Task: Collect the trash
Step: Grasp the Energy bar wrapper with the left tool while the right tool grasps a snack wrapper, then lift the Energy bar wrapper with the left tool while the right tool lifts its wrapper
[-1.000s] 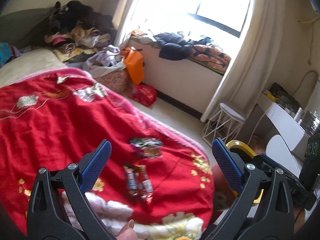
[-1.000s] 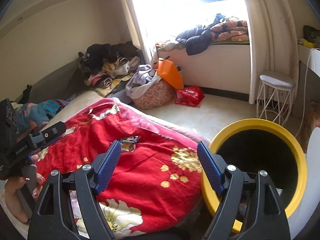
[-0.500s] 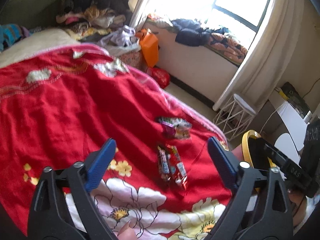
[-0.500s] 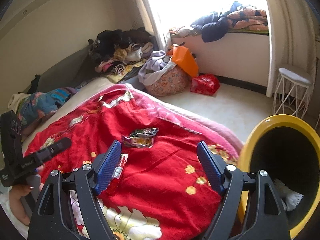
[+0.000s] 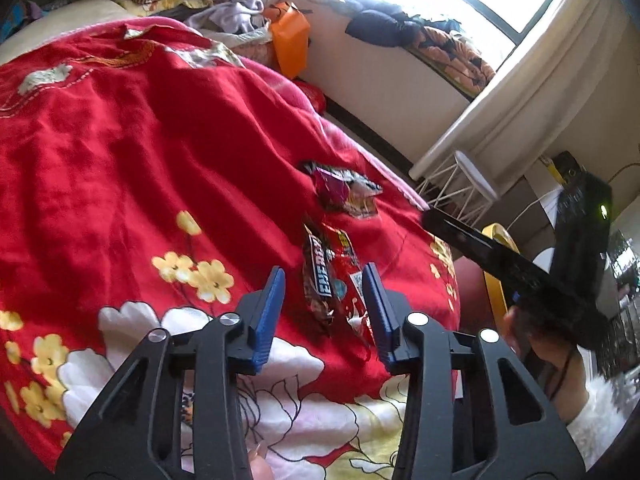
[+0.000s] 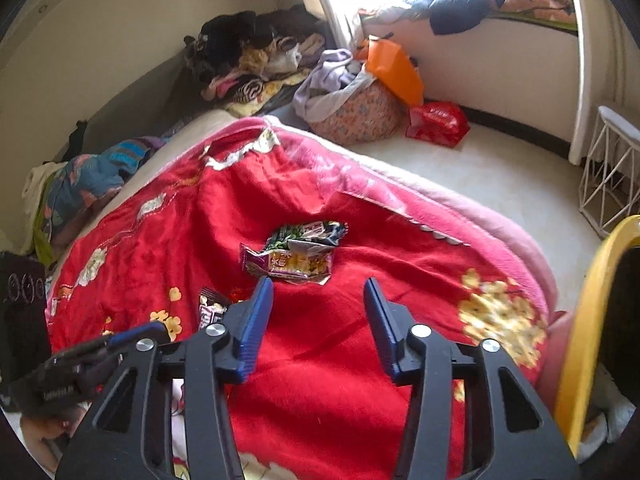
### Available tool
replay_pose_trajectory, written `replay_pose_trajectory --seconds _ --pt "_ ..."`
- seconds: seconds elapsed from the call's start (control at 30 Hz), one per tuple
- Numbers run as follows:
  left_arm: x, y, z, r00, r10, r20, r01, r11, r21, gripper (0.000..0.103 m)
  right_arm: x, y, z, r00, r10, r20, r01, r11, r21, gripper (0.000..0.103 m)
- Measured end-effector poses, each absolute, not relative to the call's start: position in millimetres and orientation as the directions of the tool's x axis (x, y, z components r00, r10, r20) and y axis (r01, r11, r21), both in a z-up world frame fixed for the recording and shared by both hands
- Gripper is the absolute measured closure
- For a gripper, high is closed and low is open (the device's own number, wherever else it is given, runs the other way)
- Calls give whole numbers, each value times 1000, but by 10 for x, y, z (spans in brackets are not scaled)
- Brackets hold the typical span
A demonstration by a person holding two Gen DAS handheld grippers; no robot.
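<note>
Red bedding with yellow and white flowers covers the bed (image 5: 120,128), and the trash lies on it near the foot end, not far from a yellow bin (image 6: 580,340) beside the bed. In the left wrist view, the left claw (image 5: 325,288) has its jaws part-way apart, having just been closing, with a pair of snack-bar wrappers (image 5: 332,276) lying between the blue pads; whether the pads touch them yet cannot be told. A crumpled purple packet (image 6: 292,256) sits just past them, further up the blanket. The right claw (image 6: 318,300) has also just been narrowing, with nothing between its jaws, only red cloth, and the purple packet lies just ahead of its tips.

To do this pick well, the left claw should probably press lightly into the soft blanket so both pads get under the thin wrappers' edges. Pinching too deep risks catching a fold of cloth; too shallow and the slick foil may slip out. Both wrappers should be gathered in one squeeze if they overlap.
</note>
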State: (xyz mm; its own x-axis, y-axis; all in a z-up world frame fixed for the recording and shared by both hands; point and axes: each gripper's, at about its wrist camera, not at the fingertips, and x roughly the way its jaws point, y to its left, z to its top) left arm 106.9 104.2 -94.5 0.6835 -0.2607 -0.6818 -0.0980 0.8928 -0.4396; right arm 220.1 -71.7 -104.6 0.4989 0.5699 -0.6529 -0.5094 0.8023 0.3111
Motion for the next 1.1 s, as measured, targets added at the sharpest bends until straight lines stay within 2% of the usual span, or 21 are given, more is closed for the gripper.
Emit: replay_pose_trajectory --seconds 0.17,0.4,0.5,0.57,0.67,0.73,1.1 --pt "1112 1010 -1053 665 -269 -697 -100 893 -440 74 2372 -587 -1193 472 562 -679 -500 805 319 69" --pt "1165 1005 -1191 638 -274 -720 -113 891 -439 75 2617 -472 -1400 416 578 -702 -475 796 375 69" --pt "1182 993 -1228 629 -274 -728 -115 893 -435 75 2643 -433 -1462 392 589 -707 -480 786 389 79" --pt "1192 993 -1236 626 -272 -731 -117 894 -433 76 2614 -429 -1472 390 596 -702 -488 780 391 90" --pt "1205 995 -1231 626 -273 -731 -117 893 -434 81 2534 -507 -1432 400 613 -681 -487 772 408 93" --pt "1210 988 -1238 624 -280 -729 -114 891 -439 90 2476 -575 -1401 413 620 -668 -478 771 420 93" --pt "1120 933 -1004 680 -287 -675 -57 897 -438 91 2085 -1065 -1197 531 581 -617 -404 813 419 96"
